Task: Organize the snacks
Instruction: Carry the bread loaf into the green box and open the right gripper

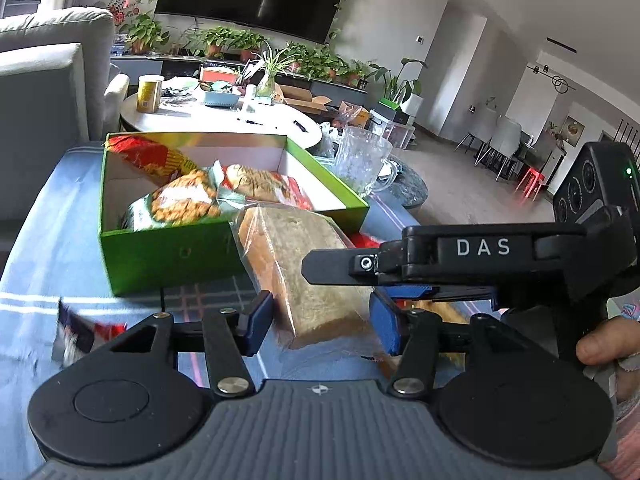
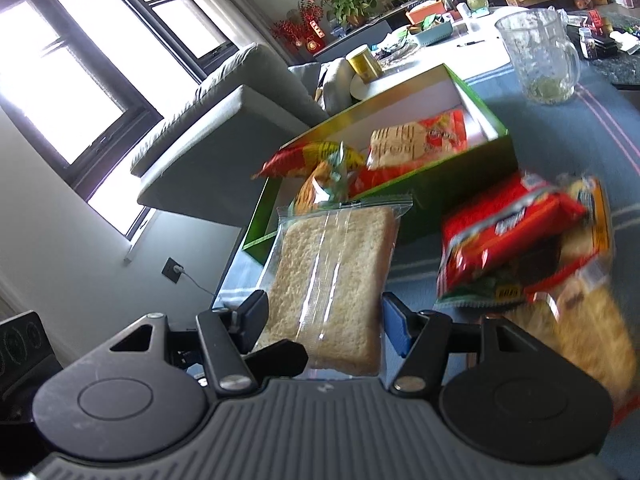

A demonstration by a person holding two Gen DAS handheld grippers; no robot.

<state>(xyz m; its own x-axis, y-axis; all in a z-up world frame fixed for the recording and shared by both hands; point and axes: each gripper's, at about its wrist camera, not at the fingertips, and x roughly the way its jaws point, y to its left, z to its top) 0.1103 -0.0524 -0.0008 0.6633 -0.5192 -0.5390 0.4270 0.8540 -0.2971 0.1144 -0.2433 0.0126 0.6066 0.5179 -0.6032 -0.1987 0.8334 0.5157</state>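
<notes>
A slab of bread in a clear packet (image 1: 308, 280) (image 2: 332, 280) hangs just in front of the green box's (image 1: 160, 256) (image 2: 460, 196) near wall. My right gripper (image 2: 326, 324) is shut on the packet. In the left wrist view it reaches in from the right, one black finger (image 1: 324, 268) lying over the bread. My left gripper (image 1: 322, 322) stands around the packet's near end, its pads a little off the wrap on both sides, so it is open. One left finger (image 2: 280, 356) shows beside the bread. Inside the box lie three snack packets (image 1: 180, 200).
The box stands on a table under a blue striped cloth (image 1: 60, 248). A red packet (image 2: 508, 232) and an orange one (image 2: 592, 280) lie to the right, another packet (image 1: 80, 332) to the left. A glass mug (image 1: 360, 160) stands behind the box. A grey sofa (image 1: 48, 80) lies to the left.
</notes>
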